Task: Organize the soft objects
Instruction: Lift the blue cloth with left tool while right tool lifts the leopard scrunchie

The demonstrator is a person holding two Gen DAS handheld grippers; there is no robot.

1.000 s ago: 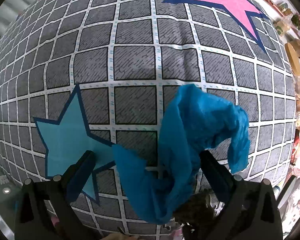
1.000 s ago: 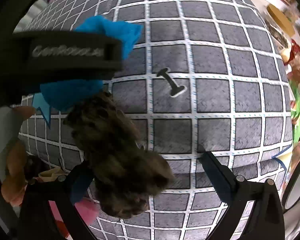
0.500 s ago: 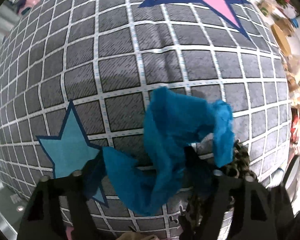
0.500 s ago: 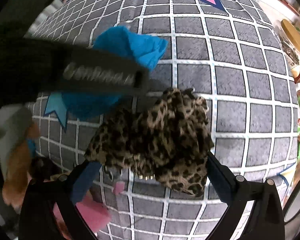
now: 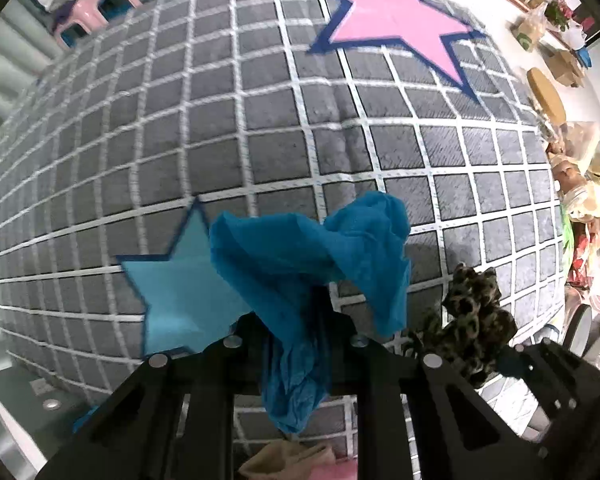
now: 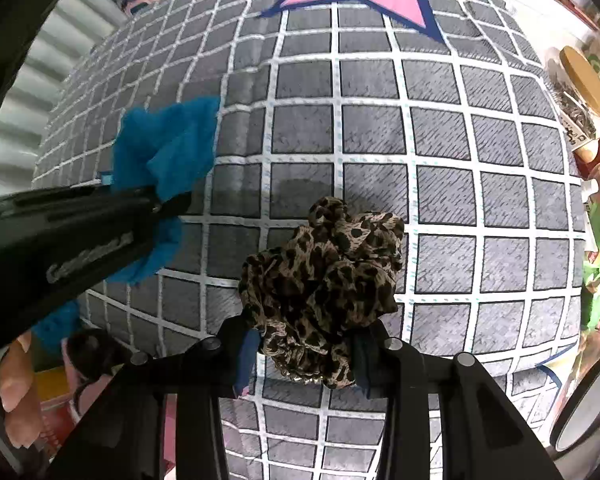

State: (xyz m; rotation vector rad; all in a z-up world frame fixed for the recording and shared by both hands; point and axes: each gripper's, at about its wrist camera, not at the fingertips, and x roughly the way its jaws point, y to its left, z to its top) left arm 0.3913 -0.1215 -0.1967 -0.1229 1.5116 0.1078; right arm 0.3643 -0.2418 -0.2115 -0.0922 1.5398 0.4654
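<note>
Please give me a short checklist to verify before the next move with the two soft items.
1. Left gripper shut on the blue cloth: ok.
2. Right gripper closing on the leopard-print scrunchie, which is between its pads: ok.
3. Both items lifted off the grid mat: ok.
4. The two items apart: ok.
5. Blue star unoccupied: ok.
6. Where each item goes: cannot tell.

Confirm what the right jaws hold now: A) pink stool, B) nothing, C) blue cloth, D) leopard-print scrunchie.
D: in the right wrist view the leopard-print scrunchie sits pinched in the right gripper, whose jaws are closing on it, while the blue cloth is in the left gripper.
</note>
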